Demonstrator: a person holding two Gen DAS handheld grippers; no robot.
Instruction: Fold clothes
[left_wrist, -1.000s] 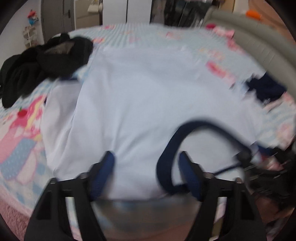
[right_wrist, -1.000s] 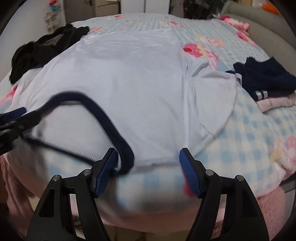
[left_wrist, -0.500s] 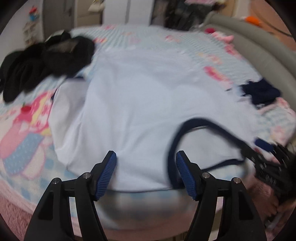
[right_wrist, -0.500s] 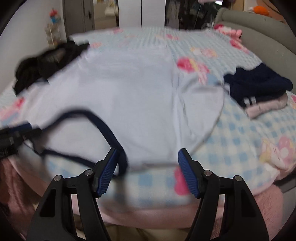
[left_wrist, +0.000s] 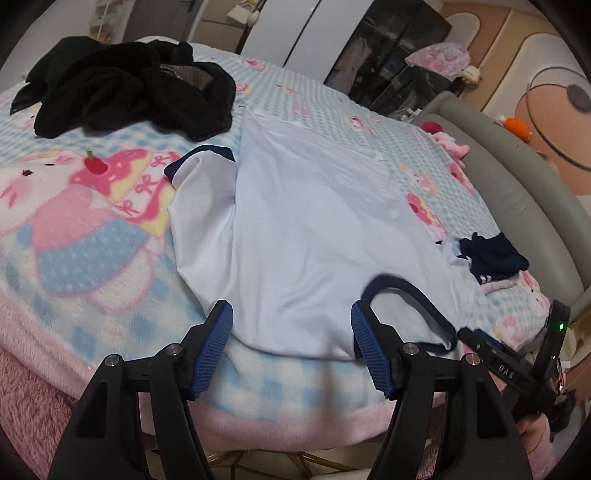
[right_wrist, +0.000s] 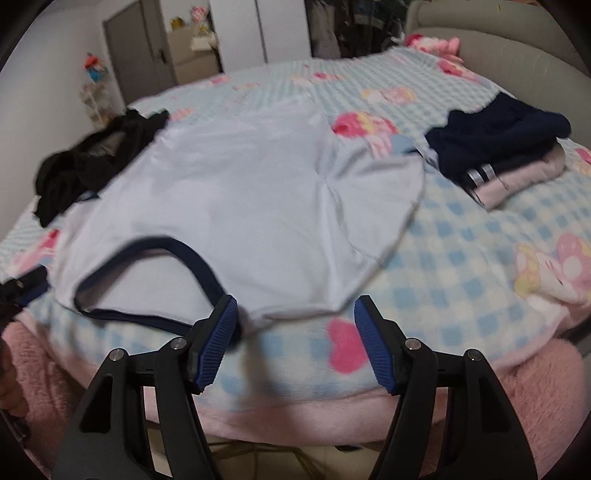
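**Pale blue T-shirt spread flat on bed, both grippers empty**

Pale blue cotton-like fabric: the T-shirt (left_wrist: 314, 229) lies flat on the checked blanket (left_wrist: 92, 236), its navy-trimmed collar (right_wrist: 155, 280) at the near edge of the bed and its hem toward the far side. One sleeve (left_wrist: 199, 206), with a navy cuff, lies spread to the left in the left wrist view; the other sleeve (right_wrist: 380, 199) lies spread to the right in the right wrist view.

The left gripper (left_wrist: 291, 347) hovers at the near edge, its blue pads spread wide with nothing between them; the right-hand pad sits just beside the collar, though contact cannot be confirmed. The right gripper (right_wrist: 295, 339) is likewise spread and empty, its left pad (right_wrist: 218, 343) close against the collar trim at the shoulder; this view is somewhat blurred, so touch cannot be confirmed here either.

A heap of black clothes (left_wrist: 122, 85) lies at the far left, touching the shirt's edge. A stack of navy and pale pink garments (right_wrist: 506, 151) sits to the right, just beside the spread sleeve. A grey padded headboard (left_wrist: 517, 192) borders the bed on that side.
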